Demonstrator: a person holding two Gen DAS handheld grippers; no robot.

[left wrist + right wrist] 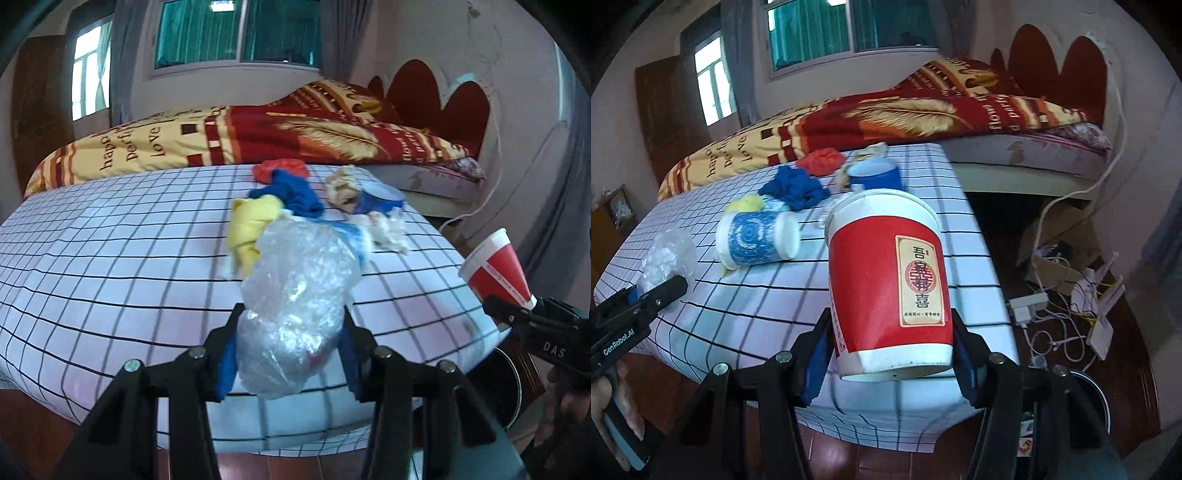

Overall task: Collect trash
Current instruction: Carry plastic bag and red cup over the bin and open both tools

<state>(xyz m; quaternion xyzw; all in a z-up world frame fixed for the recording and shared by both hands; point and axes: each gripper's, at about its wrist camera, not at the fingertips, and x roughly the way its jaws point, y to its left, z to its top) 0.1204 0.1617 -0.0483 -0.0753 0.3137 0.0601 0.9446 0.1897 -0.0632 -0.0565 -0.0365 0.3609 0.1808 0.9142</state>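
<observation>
My left gripper [291, 332] is shut on a crumpled clear plastic bag [295, 295], held just above the near edge of the checked tablecloth [110, 258]. My right gripper [890, 332] is shut on a red paper cup [886, 288] with a label, tilted and lifted off the table. Each gripper shows in the other's view: the right gripper [498, 310] with the red cup [495, 269] at the right, the left gripper [665, 291] with the plastic bag [668, 254] at the left. More trash lies on the table: a blue patterned cup [757, 240] on its side and a blue tub [875, 175].
A yellow cloth [251, 225], blue cloth [291, 192], red crumple [280, 170], tan paper wad [341, 186] and white tissue [388, 229] lie mid-table. A dark round bin [1097, 398] stands on the floor at the right, near cables and a cardboard box [1052, 240]. A bed [258, 136] is behind.
</observation>
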